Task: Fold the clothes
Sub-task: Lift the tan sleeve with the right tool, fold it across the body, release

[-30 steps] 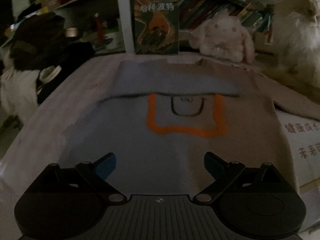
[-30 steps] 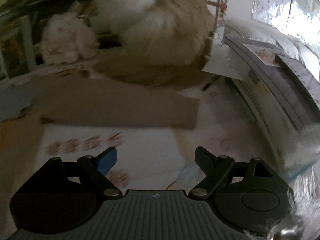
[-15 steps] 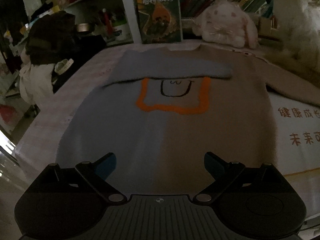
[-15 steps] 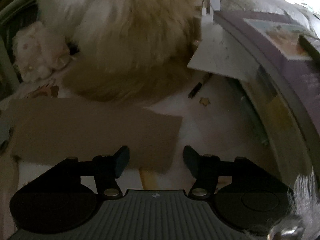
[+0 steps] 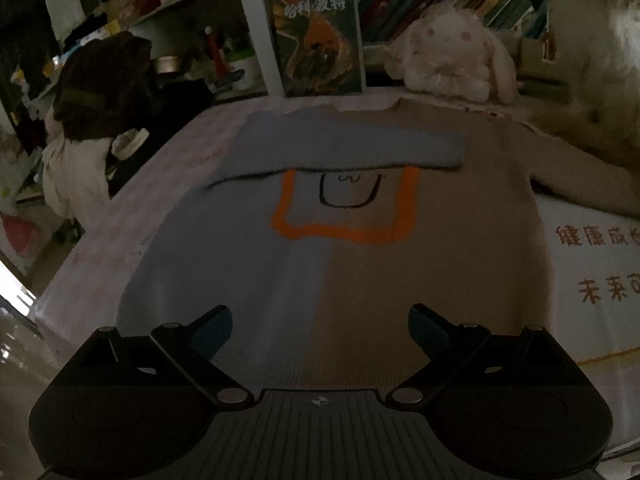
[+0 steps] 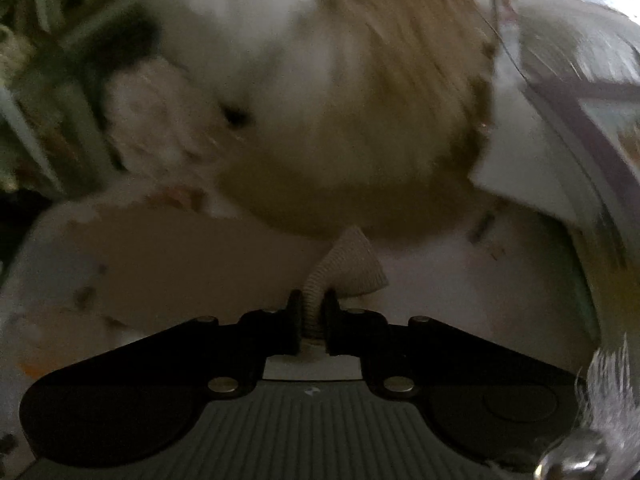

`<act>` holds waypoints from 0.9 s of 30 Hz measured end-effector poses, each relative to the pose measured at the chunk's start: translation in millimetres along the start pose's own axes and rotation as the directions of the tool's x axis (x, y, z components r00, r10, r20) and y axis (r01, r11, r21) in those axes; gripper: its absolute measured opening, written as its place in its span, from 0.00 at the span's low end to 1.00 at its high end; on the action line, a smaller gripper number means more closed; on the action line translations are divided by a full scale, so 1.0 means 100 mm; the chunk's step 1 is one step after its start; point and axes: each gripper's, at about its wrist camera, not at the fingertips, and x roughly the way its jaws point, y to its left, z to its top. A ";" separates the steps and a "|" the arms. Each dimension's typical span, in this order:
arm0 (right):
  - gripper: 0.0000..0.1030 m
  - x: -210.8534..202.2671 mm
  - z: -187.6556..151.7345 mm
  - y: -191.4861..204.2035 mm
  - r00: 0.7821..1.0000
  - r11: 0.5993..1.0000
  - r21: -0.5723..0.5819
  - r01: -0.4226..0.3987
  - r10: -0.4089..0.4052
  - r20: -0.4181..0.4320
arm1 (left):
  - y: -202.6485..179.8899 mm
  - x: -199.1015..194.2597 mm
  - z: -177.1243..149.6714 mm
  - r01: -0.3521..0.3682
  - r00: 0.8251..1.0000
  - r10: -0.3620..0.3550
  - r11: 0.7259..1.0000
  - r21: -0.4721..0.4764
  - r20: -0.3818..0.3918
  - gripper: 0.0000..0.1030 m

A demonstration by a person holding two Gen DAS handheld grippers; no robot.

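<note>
A sweater (image 5: 328, 248), half blue and half beige with an orange square on the chest, lies flat on the bed. Its blue sleeve (image 5: 344, 148) is folded across the chest. Its beige sleeve (image 5: 580, 176) stretches out to the right. My left gripper (image 5: 320, 324) is open and empty above the sweater's hem. My right gripper (image 6: 312, 312) is shut on the cuff of the beige sleeve (image 6: 352, 268), which bunches up between the fingers. The rest of that sleeve (image 6: 180, 256) lies flat to the left.
A fluffy cream and tan cat (image 6: 340, 112) sits right behind the held cuff, also at the right edge of the left wrist view (image 5: 592, 60). A pink plush rabbit (image 5: 452, 60) and a book (image 5: 320, 40) stand against the shelf. Dark clothes (image 5: 100, 92) pile at the left.
My right gripper moved forward over the beige sleeve's end and closed on the cuff, lifting it. My left gripper stayed open and drew back a little from the sweater.
</note>
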 end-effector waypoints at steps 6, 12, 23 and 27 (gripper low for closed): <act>0.09 -0.20 0.24 0.37 0.983 0.986 -0.011 -0.168 0.169 0.075 | 0.10 -0.04 0.04 0.001 0.998 -0.002 1.000 0.020 0.057 0.94; 0.09 -0.21 0.31 1.15 0.954 0.956 -0.100 -0.275 0.284 0.095 | 0.41 -0.06 0.05 0.006 0.993 -0.008 1.000 0.016 0.122 0.94; 0.09 0.07 0.38 2.95 0.934 0.926 -0.236 -0.295 0.332 0.133 | 1.46 0.07 0.06 0.062 0.968 -0.085 0.993 0.102 0.236 0.94; 0.09 0.36 0.38 3.51 0.946 0.933 -0.244 -0.263 0.299 0.125 | 1.83 0.17 0.03 0.083 0.966 -0.109 0.990 0.118 0.233 0.94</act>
